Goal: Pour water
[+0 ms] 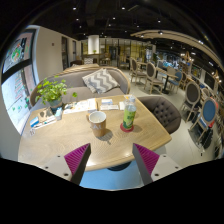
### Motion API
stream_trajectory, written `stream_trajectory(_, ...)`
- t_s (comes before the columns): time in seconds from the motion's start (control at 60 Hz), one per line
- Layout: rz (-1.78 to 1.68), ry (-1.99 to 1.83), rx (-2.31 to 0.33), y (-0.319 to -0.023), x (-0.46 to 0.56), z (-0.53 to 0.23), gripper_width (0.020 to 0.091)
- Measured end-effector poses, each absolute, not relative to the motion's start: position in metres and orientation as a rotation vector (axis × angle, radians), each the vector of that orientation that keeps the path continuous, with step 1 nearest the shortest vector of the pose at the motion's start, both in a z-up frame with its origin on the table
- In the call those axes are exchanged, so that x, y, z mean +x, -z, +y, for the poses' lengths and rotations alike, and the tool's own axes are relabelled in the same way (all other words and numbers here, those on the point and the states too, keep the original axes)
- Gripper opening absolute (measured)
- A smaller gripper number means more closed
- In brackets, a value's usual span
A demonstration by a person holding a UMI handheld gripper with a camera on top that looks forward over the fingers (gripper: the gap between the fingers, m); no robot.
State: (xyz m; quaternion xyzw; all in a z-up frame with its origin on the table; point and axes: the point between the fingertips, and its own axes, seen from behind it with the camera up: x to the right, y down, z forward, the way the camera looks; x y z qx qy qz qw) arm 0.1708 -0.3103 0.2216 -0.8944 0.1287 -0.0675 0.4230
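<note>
Hovering back from the near edge of the pale wooden tabletop [60, 140], the hand-held gripper [111, 160] has its fingers spread wide with nothing between them. Toward the middle of the tabletop stands a clear plastic bottle with a green label [129, 114], and just beside it a round tan paper cup [97, 123]. I judge the bottle light, smooth and somewhat squashy, so a moderate squeeze around its labelled mid-body should hold it best.

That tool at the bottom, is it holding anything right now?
No. The tool is open and empty; the cup and bottle stand on the table beyond it.
</note>
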Motion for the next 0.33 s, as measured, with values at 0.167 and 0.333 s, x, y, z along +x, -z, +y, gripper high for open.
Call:
stream_trajectory(0.167, 0.305, 0.201, -2.251, -0.2244, 0.1702, -0.3155, 0.0854)
stream_trajectory(0.333, 0.269, 0.200, -2.250, -0.2283, 0.1675, -0.3139, 0.0853)
